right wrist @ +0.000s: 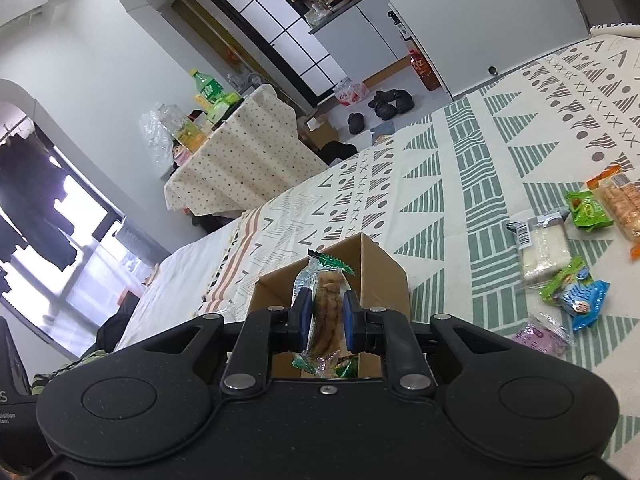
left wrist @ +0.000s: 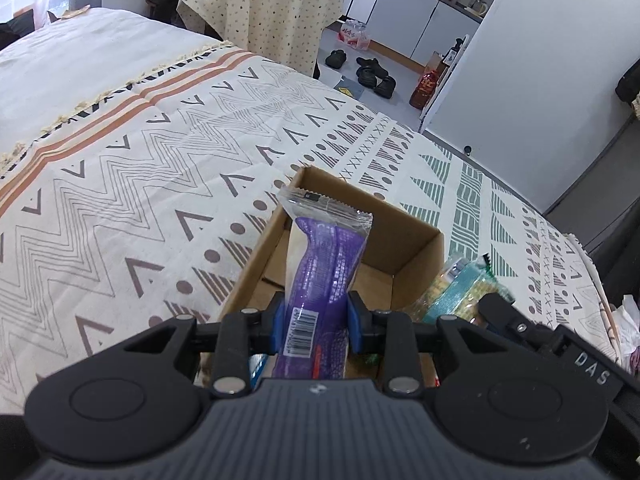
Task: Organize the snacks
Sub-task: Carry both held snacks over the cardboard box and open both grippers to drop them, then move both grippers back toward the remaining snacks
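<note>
Purple bar (left wrist: 320, 276) sits pinched in the left gripper (left wrist: 316, 320); right gripper (right wrist: 325, 320) clamps a cracker pack (right wrist: 326, 308). Lower both into the box (left wrist: 400, 248) at twelve o'clock, then release.

The purple snack wrapper (left wrist: 320, 280) is glossy plastic film (clear at the crimped end). The cardboard box (left wrist: 416, 256) is matt brown. The bedspread (left wrist: 160, 168) is woven cloth, matt.

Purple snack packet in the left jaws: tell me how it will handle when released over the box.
The purple snack packet looks soft: it pinches in where the left gripper squeezes it. Its film looks glossy, so probably slippery. It seems light and should drop flat into the cardboard box.
</note>
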`<state>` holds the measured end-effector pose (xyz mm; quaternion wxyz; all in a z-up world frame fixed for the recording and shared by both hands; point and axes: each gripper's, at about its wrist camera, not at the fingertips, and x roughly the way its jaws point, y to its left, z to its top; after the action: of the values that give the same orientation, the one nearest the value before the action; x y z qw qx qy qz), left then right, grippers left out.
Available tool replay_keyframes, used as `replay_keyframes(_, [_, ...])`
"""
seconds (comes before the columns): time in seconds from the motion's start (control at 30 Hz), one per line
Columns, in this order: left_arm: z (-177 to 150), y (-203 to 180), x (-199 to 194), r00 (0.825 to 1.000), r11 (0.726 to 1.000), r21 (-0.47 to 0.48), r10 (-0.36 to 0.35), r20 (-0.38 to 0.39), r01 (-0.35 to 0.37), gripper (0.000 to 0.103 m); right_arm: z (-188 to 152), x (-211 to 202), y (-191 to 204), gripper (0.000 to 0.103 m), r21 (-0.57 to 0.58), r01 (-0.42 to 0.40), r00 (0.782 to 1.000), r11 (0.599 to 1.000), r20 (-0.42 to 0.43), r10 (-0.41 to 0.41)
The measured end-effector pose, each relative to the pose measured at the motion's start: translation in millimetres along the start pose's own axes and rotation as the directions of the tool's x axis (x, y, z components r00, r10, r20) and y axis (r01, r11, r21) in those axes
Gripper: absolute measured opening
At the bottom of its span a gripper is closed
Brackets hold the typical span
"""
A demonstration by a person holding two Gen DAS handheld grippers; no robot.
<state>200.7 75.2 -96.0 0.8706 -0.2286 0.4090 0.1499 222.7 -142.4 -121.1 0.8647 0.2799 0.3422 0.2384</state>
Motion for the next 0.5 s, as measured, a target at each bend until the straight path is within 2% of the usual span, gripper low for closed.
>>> replay_keyframes(0.23, [17.4,-1.7,17.9,1.000,1.000,0.009,-0.025,-0.009,0.025,0.031,-1.7,19.8,7.0,0.017,0.008,0.019,1.000,1.000,-0.004,-0.019])
replay_keyframes(0.3, [19.1,-3.8,21.5,1.000,1.000,0.019,-0.017,-0.003,0.017,0.034,-1.9,21.8,8.6,0.025,0.016,0.010,1.000,1.000,0.003,-0.011])
replay_keyframes(0.37, [20.1,-4.4,23.4,1.000,1.000,0.029,-0.004,0.005,0.004,0.038,-1.8,20.9,7.5,0.066,0.037,0.023,1.000,0.999,0.013,-0.024])
replay_keyframes(0.4, [20.3,-3.8,24.6,1.000,1.000,0.026,-0.001,0.002,0.001,0.045,-1.7,19.2,6.5,0.075,0.047,0.028,1.000,0.999,0.014,-0.028])
replay_keyframes(0.43, [20.3,-2.5,25.5,1.000,1.000,0.019,0.003,-0.005,-0.003,0.053,-0.8,17.6,5.1,0.089,0.057,0.031,0.999,0.998,0.020,-0.033])
replay_keyframes(0.47, [19.8,-1.0,26.2,1.000,1.000,0.010,0.010,-0.010,-0.010,0.056,-0.1,15.3,3.6,0.094,0.069,0.038,0.999,0.997,0.031,-0.040])
replay_keyframes(0.5, [19.3,0.6,26.3,1.000,1.000,0.003,0.016,-0.013,-0.016,0.058,0.2,12.2,2.4,0.094,0.076,0.050,0.998,0.996,0.043,-0.053])
